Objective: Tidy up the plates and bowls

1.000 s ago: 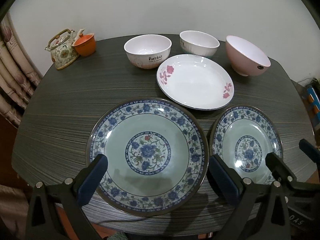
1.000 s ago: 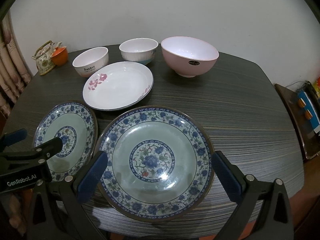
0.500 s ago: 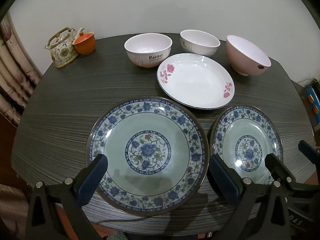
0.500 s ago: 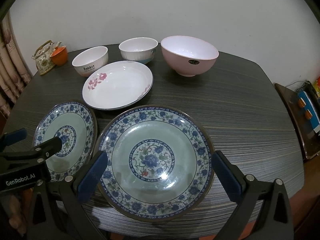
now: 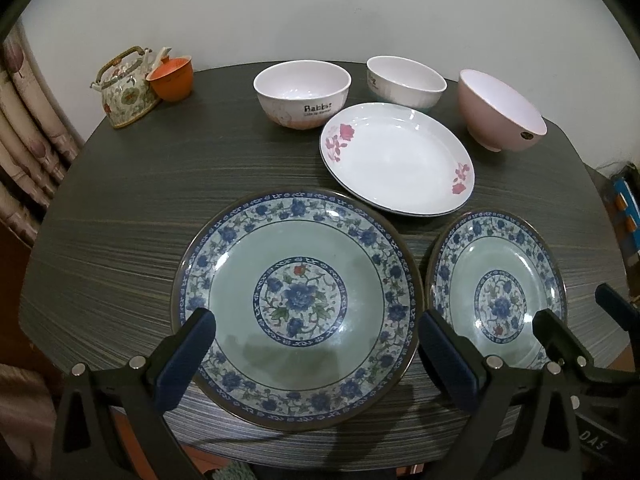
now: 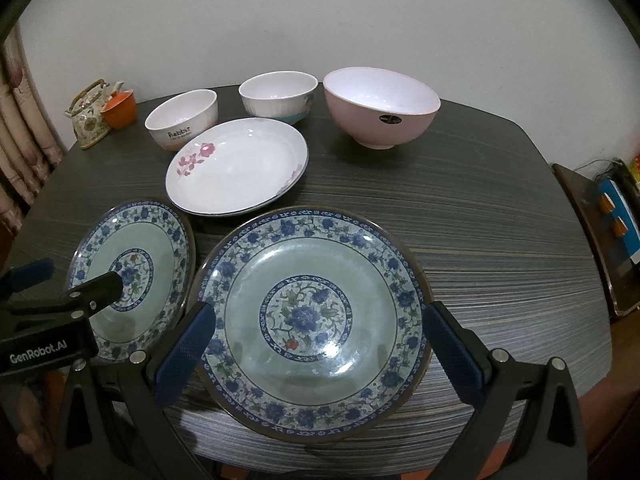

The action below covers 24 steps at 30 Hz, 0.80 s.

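Observation:
Two blue-flowered green plates lie side by side at the near table edge. My left gripper (image 5: pixel 316 328) is open, its fingers either side of the left plate (image 5: pixel 296 304). My right gripper (image 6: pixel 316 324) is open around the right plate (image 6: pixel 308 316), which also shows in the left wrist view (image 5: pixel 496 292). Behind them lies a white plate with pink flowers (image 5: pixel 396 160). At the back stand a white "Rabbit" bowl (image 5: pixel 302 94), a white ribbed bowl (image 5: pixel 406 80) and a pink bowl (image 5: pixel 500 110).
A floral teapot (image 5: pixel 124 88) and an orange cup (image 5: pixel 170 78) stand at the table's back left corner. A curtain (image 5: pixel 24 140) hangs on the left. A low shelf with packets (image 6: pixel 612 224) stands right of the dark wood table (image 6: pixel 480 220).
Both views have shifted very slightly. Nothing has been taken hold of or moved on the table.

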Tool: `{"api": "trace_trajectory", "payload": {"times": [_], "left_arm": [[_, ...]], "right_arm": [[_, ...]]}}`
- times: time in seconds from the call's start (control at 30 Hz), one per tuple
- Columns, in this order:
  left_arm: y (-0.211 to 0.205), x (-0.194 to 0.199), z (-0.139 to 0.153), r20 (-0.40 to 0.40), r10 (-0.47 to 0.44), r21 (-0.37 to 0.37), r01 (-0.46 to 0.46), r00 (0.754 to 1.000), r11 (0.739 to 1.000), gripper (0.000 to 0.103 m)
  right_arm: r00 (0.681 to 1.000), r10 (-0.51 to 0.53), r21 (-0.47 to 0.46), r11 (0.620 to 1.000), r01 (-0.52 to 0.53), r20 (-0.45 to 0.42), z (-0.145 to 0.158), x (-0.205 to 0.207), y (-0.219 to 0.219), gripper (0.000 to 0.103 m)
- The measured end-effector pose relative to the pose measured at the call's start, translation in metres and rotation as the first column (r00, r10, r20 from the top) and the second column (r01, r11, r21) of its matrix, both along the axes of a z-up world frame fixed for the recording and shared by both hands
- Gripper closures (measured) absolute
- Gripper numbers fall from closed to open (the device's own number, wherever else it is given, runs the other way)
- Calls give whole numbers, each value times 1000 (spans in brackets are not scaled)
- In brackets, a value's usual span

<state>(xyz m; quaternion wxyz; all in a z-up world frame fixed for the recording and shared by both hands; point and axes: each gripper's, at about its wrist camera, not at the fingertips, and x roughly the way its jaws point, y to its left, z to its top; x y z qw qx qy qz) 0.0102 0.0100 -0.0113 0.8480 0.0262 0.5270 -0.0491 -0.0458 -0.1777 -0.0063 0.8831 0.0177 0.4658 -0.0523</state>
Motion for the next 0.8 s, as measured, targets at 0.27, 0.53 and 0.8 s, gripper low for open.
{"api": "trace_trajectory", "payload": {"times": [0.27,0.53,0.8], "left_arm": [[24,8,6,-13,30,-58,-31,999,998,0],[63,16,10,-14,66,-84,-67,998,994,8],[105,29,0,-107,101,-233,-124,989,964,38]], "right_arm": [[997,72,71,995,-73,9,6,5,1,3],[983,183,241,955,-174,-14,6,26,1,20],[945,324,363,887,-287,-43,0,61,18,26]]}}
